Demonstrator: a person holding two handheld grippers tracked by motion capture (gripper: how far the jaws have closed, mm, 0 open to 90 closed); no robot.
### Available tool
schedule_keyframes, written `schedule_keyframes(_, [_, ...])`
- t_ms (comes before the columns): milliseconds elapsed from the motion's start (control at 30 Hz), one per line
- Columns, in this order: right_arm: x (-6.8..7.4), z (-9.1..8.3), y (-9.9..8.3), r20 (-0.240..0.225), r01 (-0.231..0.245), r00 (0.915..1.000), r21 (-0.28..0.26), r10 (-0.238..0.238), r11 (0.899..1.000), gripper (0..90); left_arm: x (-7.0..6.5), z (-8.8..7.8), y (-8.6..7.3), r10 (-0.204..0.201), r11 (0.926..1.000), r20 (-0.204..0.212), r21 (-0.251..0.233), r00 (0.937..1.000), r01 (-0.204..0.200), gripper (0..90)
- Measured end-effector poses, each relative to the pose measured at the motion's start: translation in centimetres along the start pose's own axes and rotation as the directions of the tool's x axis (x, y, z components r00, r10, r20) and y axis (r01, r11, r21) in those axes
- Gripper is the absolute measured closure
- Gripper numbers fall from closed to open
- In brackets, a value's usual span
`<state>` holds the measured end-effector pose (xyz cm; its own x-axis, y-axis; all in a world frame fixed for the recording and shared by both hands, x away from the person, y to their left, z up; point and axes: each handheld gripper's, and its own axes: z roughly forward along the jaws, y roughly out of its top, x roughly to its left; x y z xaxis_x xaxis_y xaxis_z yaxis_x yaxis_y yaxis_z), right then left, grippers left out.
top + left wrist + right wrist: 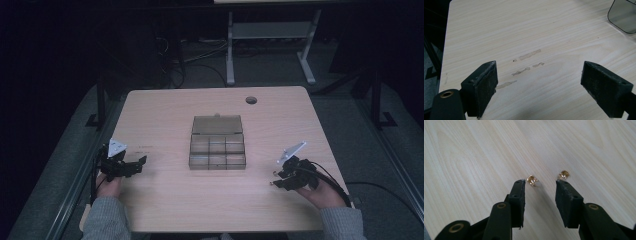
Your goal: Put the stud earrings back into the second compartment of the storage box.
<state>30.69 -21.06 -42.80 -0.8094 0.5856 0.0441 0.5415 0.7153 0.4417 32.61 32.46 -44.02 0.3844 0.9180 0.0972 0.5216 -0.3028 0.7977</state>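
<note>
The right claw (540,185) is sitting low over the tabletop (474,157), near its right front corner. Its two black jaws are standing partly apart, about halfway, and nothing is between them. Two small shiny gold pieces are lying on the wood just past the jaw tips. One gold piece (532,180) is lying right at the tip of the left jaw, so close that I cannot tell if it is touching. The other gold piece (563,174) is lying just beyond the tip of the right jaw. The two pieces are near each other but not touching.

From the high view, the right claw (274,179) is pointing toward the middle of the tabletop, and a hand in a grey sleeve is holding it.

The left claw (539,77) is resting near the left edge, with its jaws spread wide and holding nothing.

A see-through box with small compartments (217,152) is sitting in the middle of the tabletop, lid open, well apart from both claws.
</note>
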Motion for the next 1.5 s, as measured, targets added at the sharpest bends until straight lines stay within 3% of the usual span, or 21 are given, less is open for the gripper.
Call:
schedule_keyframes(367, [0.2,1.2,1.1,-0.012,0.042,0.9991,0.043,-0.041,0.998,67.4,0.1,0.0,0.0,0.001,1.0000,-0.001,0.003,1.0000,-0.001,13.8])
schedule_keyframes(900, [0.1,2.3,1.3,-0.014,0.051,0.9986,0.097,-0.050,0.994,77.8,0.0,0.0,0.0,-0.007,1.0000,-0.002,-0.004,1.0000,0.007,13.8])
schedule_keyframes(1067, [0.2,2.4,1.3,-0.017,0.058,0.9983,0.100,-0.056,0.993,84.1,0.0,0.0,0.0,-0.007,1.0000,-0.001,-0.004,1.0000,0.007,13.8])
schedule_keyframes(1500, [0.5,1.9,1.4,-0.018,0.061,0.9981,0.078,-0.059,0.995,84.6,0.1,-0.1,0.1,-0.001,1.0000,-0.002,0.000,1.0000,0.001,13.8])
